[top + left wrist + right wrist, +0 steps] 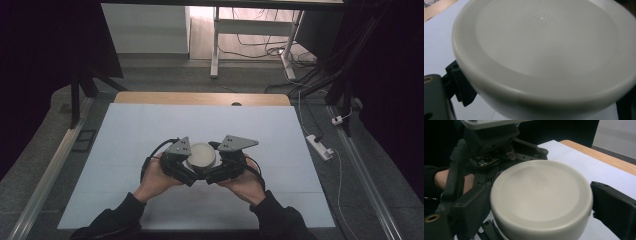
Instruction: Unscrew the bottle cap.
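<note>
A round white lidded container (201, 155) sits on the white worktop (125, 135), just ahead of the person's hands. The left claw (189, 159) and right claw (218, 157) each press it from opposite sides, jaws closed against its wall. A small embossed mark (539, 186) at the lid's centre is too faint to read.

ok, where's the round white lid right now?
High view: the round white lid sits near the middle of the white table cover, between the left gripper and right gripper, whose jaws flank it on both sides.
</note>
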`<state>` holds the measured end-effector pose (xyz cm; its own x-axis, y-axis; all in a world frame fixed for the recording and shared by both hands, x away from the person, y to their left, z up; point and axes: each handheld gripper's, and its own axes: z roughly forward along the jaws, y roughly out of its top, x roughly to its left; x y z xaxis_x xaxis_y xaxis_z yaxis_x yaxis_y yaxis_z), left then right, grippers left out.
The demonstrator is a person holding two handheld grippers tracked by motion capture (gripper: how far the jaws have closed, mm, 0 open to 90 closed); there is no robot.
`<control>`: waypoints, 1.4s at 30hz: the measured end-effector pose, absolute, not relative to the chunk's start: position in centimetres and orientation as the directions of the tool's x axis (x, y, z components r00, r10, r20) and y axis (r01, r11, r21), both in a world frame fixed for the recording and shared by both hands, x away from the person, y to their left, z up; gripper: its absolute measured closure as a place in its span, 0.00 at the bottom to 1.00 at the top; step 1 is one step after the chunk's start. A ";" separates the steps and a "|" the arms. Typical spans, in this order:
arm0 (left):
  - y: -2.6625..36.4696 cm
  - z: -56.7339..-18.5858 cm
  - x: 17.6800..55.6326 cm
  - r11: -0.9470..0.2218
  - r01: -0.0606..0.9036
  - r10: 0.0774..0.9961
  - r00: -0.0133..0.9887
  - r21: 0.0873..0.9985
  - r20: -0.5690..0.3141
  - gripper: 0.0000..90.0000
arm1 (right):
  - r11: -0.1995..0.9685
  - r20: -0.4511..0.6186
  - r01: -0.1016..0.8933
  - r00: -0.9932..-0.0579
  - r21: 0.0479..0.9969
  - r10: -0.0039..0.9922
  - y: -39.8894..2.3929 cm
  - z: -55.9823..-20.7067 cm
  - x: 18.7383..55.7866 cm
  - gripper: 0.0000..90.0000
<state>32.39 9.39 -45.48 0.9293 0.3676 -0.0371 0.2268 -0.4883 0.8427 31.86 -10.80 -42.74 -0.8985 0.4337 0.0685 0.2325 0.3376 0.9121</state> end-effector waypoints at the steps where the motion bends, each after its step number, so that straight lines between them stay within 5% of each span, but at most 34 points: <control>1: 9.4 -45.5 32.4 -0.489 0.227 0.368 0.929 0.842 -0.037 0.08 | 0.332 0.075 0.235 -0.899 0.913 0.431 -10.8 -42.8 31.9 0.08; 15: 10.5 -45.9 33.4 -0.475 0.250 0.297 0.948 0.844 -0.113 0.08 | 0.350 0.084 0.203 -0.942 0.914 0.326 -12.2 -42.7 32.6 0.16; 16: 11.1 -46.0 33.6 -0.458 0.263 0.310 0.942 0.849 -0.125 0.08 | 0.329 0.091 0.200 -0.943 0.923 0.319 -12.7 -42.5 32.7 0.26; 18: 12.1 -46.0 34.1 -0.413 0.284 0.310 0.937 0.865 -0.160 0.08 | 0.253 0.140 0.219 -0.944 0.942 0.299 -14.4 -41.9 33.2 0.74; 24: 11.8 -45.0 33.5 -0.424 0.252 0.323 0.940 0.870 -0.114 0.08 | 0.257 0.173 0.267 -0.926 0.929 0.337 -14.0 -42.2 33.6 0.25; 28: 10.9 -45.3 33.2 -0.475 0.239 0.336 0.939 0.847 -0.077 0.08 | 0.290 0.106 0.233 -0.913 0.928 0.394 -12.3 -41.9 32.5 0.12; 42: 9.3 -45.2 32.3 -0.543 0.178 0.277 0.960 0.821 -0.025 0.08 | 0.394 0.037 0.203 -0.920 0.896 0.389 -10.3 -42.8 31.6 0.08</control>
